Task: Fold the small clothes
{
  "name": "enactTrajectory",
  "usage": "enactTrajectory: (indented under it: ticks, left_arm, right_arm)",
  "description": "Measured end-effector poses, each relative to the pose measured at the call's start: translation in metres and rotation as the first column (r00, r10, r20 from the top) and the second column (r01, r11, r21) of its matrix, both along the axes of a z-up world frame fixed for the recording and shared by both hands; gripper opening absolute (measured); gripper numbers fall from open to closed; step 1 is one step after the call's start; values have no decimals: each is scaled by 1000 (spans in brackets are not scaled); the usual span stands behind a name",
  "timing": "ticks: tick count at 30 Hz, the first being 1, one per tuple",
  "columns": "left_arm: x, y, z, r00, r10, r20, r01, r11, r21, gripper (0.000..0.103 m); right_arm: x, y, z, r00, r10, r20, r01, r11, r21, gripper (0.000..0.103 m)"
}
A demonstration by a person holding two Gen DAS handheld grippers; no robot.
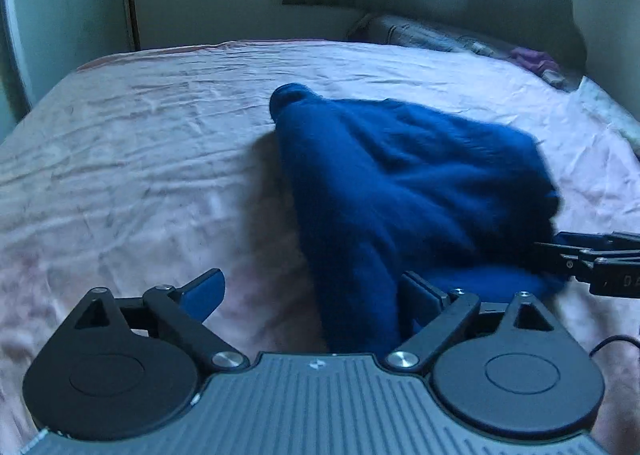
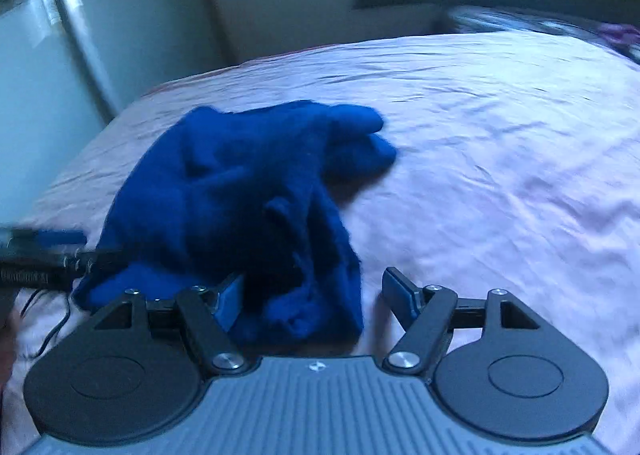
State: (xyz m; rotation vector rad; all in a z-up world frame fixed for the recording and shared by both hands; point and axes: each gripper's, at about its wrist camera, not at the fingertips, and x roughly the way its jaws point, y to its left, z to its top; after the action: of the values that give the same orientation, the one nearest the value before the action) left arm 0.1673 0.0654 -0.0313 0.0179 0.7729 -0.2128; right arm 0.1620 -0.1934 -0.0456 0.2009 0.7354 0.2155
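Blue fuzzy knit garment (image 1: 408,191), crumpled in a soft heap on the wrinkled pink bedsheet (image 1: 140,159), lies just ahead of both grippers. Left gripper (image 1: 316,295) jaws spread, near hem between them, nothing pinched. Right gripper (image 2: 312,295) likewise gaping over cloth. Step: regrasp; next likely needs corners found and spread flat.
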Motion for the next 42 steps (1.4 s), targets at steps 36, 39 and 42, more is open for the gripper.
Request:
enactTrajectory:
  ticks: [36,39,42]
  left_arm:
    - [-119,-10,-12,987,157,39,-159,986,50,102]
    - [-122,-11,-13,986,160,42,-162,985,52,102]
    - [-123,-10,-15,985,165,45,-167,985,50,102]
  right_arm:
    - [-118,52,-2,998,29,49,-25,997,-74,101]
    - [-120,50,-4,999,2,45,2,997,-83,101]
    - [-121,47,-6,999,-15,39,19,996,-82,101]
